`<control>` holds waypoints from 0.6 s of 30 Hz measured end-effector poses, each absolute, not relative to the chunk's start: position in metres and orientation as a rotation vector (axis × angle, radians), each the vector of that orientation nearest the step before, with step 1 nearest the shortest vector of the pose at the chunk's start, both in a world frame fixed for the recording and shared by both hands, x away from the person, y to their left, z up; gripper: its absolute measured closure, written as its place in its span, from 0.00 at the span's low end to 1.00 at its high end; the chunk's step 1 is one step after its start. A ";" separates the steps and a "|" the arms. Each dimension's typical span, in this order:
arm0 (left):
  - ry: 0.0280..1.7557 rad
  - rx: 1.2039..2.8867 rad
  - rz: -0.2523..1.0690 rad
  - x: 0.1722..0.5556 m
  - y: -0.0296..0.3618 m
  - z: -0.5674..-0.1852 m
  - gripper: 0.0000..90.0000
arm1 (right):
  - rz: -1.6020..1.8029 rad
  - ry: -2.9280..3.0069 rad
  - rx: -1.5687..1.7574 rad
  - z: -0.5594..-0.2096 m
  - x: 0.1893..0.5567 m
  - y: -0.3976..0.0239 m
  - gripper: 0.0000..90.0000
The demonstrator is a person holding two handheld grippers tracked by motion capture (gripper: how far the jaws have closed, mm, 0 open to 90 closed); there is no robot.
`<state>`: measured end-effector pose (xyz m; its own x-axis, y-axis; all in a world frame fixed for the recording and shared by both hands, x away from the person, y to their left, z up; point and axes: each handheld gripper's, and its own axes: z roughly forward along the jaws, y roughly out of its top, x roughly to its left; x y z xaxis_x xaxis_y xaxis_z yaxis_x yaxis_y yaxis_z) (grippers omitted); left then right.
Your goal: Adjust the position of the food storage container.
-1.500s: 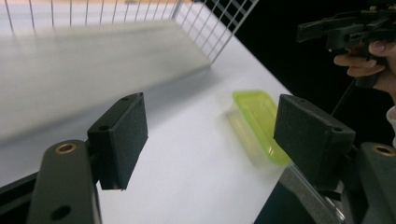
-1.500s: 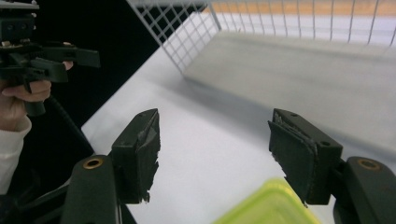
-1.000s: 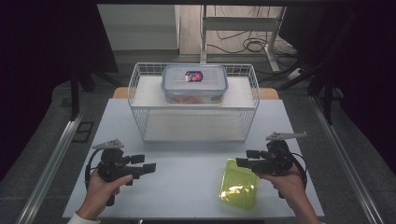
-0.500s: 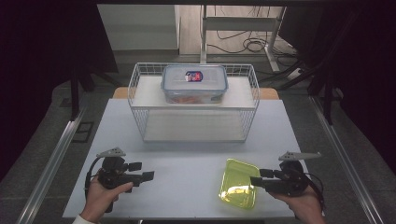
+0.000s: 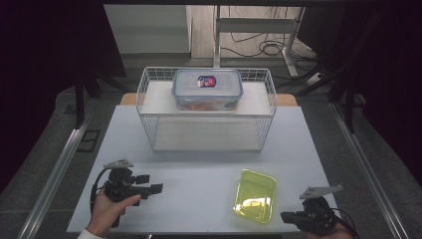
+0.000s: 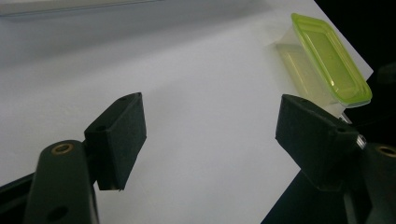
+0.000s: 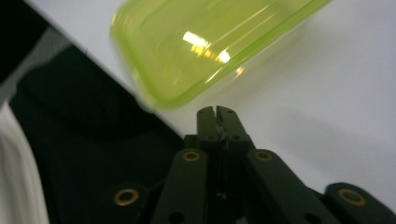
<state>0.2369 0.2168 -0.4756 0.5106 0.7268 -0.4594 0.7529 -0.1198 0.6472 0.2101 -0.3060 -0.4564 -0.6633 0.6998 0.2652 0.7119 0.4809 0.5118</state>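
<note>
Two tongs: one in each hand, both low over the near part of the white tabletop.
Left tongs: spread wide apart, nothing between the pads; the left gripper view shows bare tabletop in the gap.
Right tongs: pressed together, pad against pad, with nothing caught between them; the jaws have just been closing.
Right tongs and lid: in the right gripper view the tips sit just short of the lid's near edge; whether they touch it I cannot tell.
Lid: yellow-green, see-through plastic, a rounded rectangle with a raised rim, lying flat on the tabletop near its front edge, between the two hands and closer to the right one.
High view adds: a white wire basket at the far side of the tabletop, and inside it a clear plastic box with a blue-grey lid and a small label on top.
Left gripper view adds: the green lid from the side, well beyond the right-hand pad, its rim stepped and glossy.
Right gripper view adds: the lid close up and blurred, bright glints on its smooth surface.
Tabletop: matt, plain, smooth.
Tongs' pads: black, blocky, dull.
</note>
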 end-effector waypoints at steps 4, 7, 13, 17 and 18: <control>1.230 1.857 -0.038 0.238 0.216 -0.476 0.26 | -0.842 -2.745 -1.198 -0.463 0.206 -0.293 0.99; 1.233 1.852 -0.038 0.238 0.217 -0.476 0.26 | -0.796 -2.766 -1.184 -0.469 0.209 -0.285 0.99; 1.243 1.846 -0.043 0.238 0.220 -0.478 0.26 | -0.729 -2.815 -1.167 -0.474 0.219 -0.270 0.99; 1.253 1.841 -0.040 0.239 0.222 -0.479 0.26 | -0.706 -2.834 -1.131 -0.474 0.223 -0.249 0.99; 1.254 1.839 -0.041 0.239 0.222 -0.479 0.26 | -0.706 -2.834 -1.131 -0.474 0.223 -0.249 0.99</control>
<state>0.2388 0.2219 -0.4791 0.4891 0.7341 -0.4710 0.7634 -0.0990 0.6384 0.2235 -0.2492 -0.4745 -0.7393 0.6512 0.1714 0.6555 0.6377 0.4044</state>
